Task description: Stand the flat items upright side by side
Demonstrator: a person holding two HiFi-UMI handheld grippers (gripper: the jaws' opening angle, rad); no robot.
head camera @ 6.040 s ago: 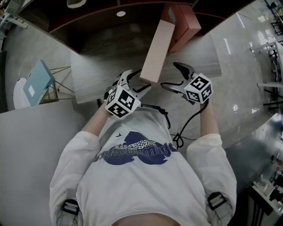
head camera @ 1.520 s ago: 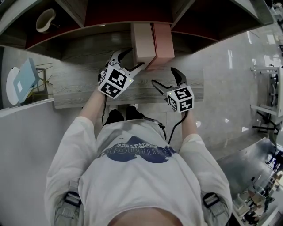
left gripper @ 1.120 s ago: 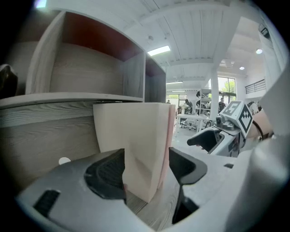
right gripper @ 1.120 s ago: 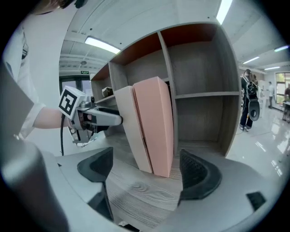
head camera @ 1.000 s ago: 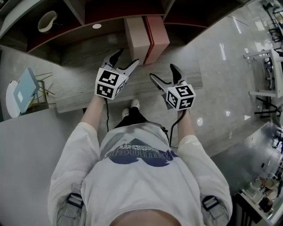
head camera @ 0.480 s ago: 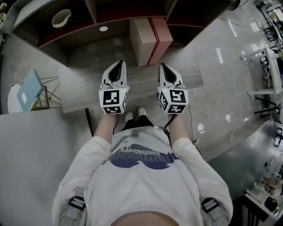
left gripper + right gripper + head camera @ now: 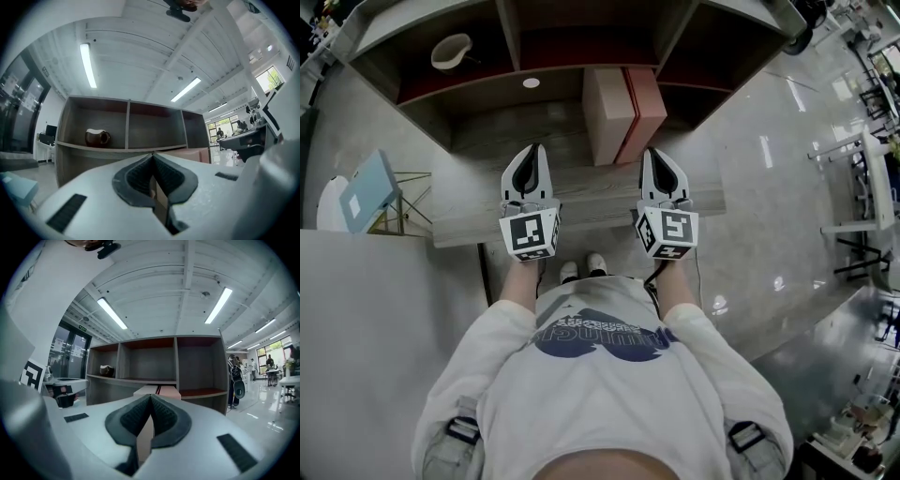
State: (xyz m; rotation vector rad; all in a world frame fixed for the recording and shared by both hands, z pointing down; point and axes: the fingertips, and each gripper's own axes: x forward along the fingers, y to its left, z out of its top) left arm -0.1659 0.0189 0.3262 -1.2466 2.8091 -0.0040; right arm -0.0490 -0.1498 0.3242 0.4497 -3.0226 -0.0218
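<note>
Two boxes, a pale box (image 7: 607, 114) and a pink box (image 7: 645, 101), stand upright on the worktop (image 7: 487, 214). They are side by side with their broad faces touching, set back under the middle of the shelf unit (image 7: 508, 33). The task looks done, or close to it.

The main risk, as I judge it, is toppling. Each box stands on a narrow edge and leans on nothing but its neighbour, so if one goes over it would likely take the other with it. A nudge from either tool reaching back in, or a bump against the worktop's front edge, could cause that. The pink box has open space on its outer side and nothing there to catch it.

Both tools are clear of the boxes. The left tongs (image 7: 528, 150) and the right tongs (image 7: 660, 156) hover over the front of the worktop, one on either side of the pair, pointing level at the shelves. Each is pressed together with nothing pinched.

Counted:
- two boxes
- two tongs
- one bowl-like vessel (image 7: 450, 52) on an upper shelf at the left
- one light blue panel (image 7: 367, 190) on a wire stand, well off to the left
</note>
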